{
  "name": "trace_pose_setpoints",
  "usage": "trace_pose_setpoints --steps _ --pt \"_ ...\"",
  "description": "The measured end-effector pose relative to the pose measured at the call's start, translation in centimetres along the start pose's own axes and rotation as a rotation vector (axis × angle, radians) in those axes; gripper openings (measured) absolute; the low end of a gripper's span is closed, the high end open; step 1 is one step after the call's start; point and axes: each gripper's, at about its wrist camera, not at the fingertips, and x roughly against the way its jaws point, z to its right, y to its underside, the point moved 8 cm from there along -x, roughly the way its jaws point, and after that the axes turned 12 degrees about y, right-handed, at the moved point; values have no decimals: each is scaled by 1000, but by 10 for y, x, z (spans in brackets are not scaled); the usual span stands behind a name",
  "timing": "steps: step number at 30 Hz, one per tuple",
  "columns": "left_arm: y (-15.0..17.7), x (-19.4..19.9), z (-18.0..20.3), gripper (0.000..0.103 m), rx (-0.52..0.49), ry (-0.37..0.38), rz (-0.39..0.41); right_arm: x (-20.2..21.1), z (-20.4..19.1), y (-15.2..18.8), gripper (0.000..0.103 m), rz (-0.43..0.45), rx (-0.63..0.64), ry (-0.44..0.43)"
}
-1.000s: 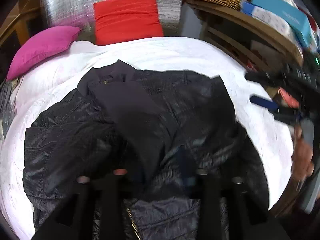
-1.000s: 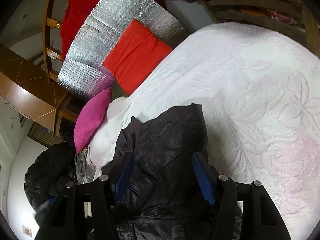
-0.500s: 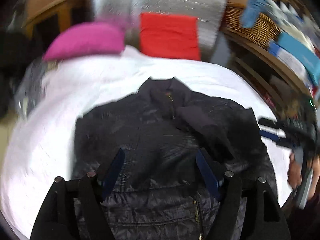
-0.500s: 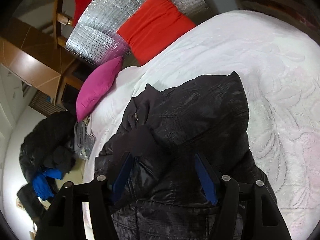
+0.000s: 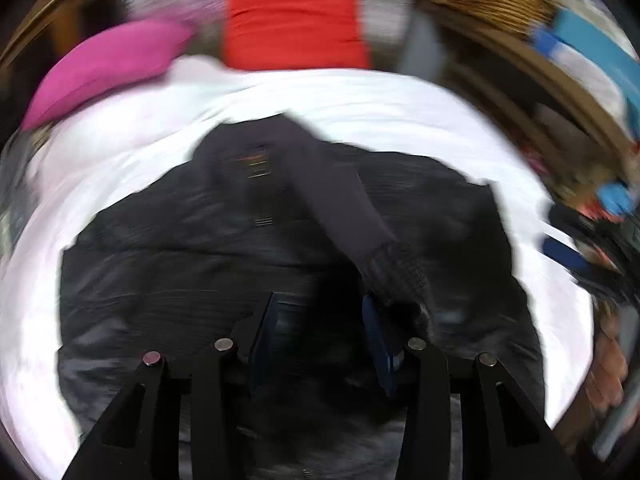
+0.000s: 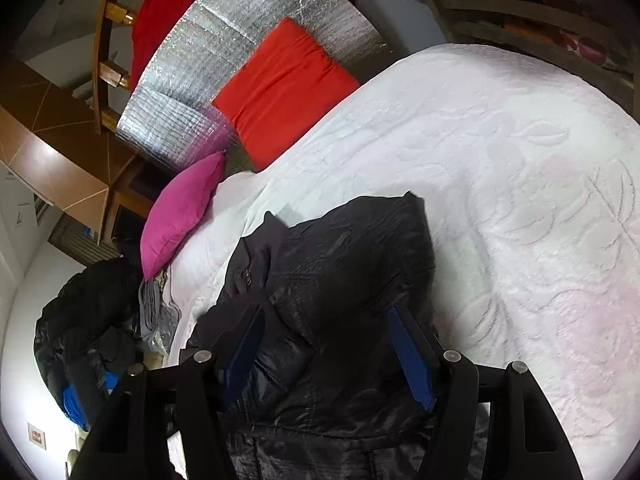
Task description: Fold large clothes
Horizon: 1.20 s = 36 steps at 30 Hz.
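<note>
**Sleeve fold on a dark jacket**

Jacket (image 5: 192,280) lies spread on the white bedspread (image 6: 520,168), collar toward the pink pillow (image 6: 180,212) and red cushion (image 6: 280,88). One sleeve (image 5: 344,208) already crosses the chest, its knitted cuff (image 5: 396,272) ending beside the left gripper (image 5: 320,316). The left jaws have just been closing; in the blurred left view the cuff touches the outer face of one blue pad (image 5: 376,332), and we see no cloth pinched between the pads, so we read them as apart and empty. The right gripper (image 6: 324,328) hovers over the jacket's other side with its jaws standing wide, fabric below them but not clamped.

We judge the step in hand to be the setting of the sleeves before the body is folded. To do it well, we would lay the cuff flat inside the jacket's outline, smooth the slippery quilted shell outward, and take each grip at a seam or hem, where the padding bunches least.

As for containers, a wicker basket (image 5: 492,4) sits on the wooden shelf beyond the bed; something blue shows at its rim, too blurred to name.
</note>
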Motion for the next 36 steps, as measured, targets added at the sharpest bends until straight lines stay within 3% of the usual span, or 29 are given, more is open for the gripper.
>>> trace_pose_setpoints --steps 3,5,8,11,16,20,26,28,36 --pt "19 2 35 46 -124 58 -6 2 7 -3 68 -4 -22 -10" --pt "34 5 40 46 -153 68 -23 1 7 -3 68 -13 -23 -13" --pt "49 15 24 46 -112 53 -32 -4 1 5 68 -60 -1 -28" --pt "50 43 -8 46 -46 28 17 -11 -1 15 68 -106 33 -11" --pt "45 103 -88 54 46 -137 112 -25 3 33 68 -197 127 55" --pt "59 131 -158 54 129 -293 119 -29 13 44 68 -226 197 123" --pt "84 114 -206 54 227 -376 45 -35 4 60 63 -203 309 181" --pt "93 105 -208 54 240 -373 28 -31 -7 68 40 -178 391 215" --pt "102 82 -196 54 184 -380 -11 -25 -15 82 39 -79 622 441"
